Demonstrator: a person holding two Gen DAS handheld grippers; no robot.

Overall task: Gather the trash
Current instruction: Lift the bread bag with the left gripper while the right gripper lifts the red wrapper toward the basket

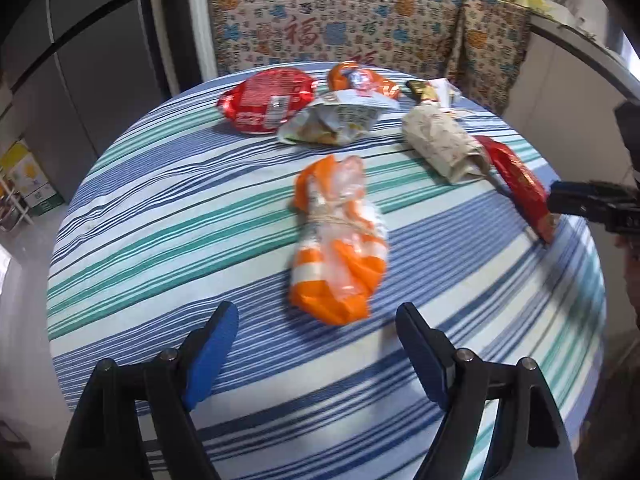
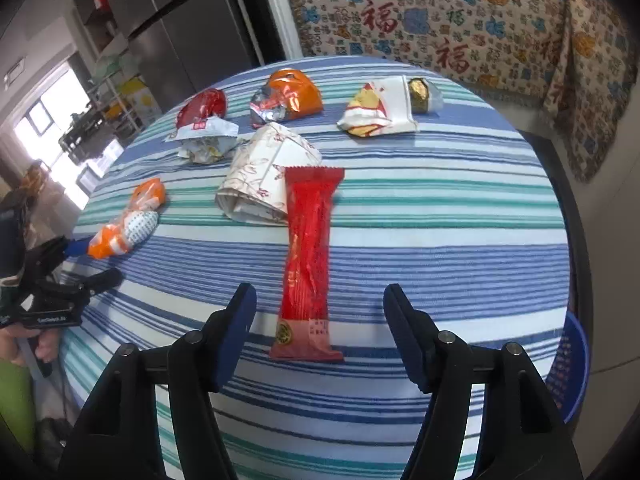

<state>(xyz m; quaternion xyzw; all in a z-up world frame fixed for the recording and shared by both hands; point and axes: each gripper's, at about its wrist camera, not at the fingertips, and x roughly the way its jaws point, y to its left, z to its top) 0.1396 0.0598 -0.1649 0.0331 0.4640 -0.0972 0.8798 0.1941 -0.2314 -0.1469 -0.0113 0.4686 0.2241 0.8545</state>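
Observation:
Several pieces of trash lie on a round table with a striped cloth. An orange and clear plastic wrapper lies just ahead of my open left gripper; it also shows in the right wrist view. A long red wrapper lies lengthwise between the fingers of my open right gripper, and shows in the left wrist view. Behind it sits a folded white patterned paper. Both grippers are empty.
Farther back lie a red foil wrapper, a crumpled white packet, an orange foil wrapper and a white and gold wrapper. A blue basket stands beside the table at the right. A patterned sofa is behind.

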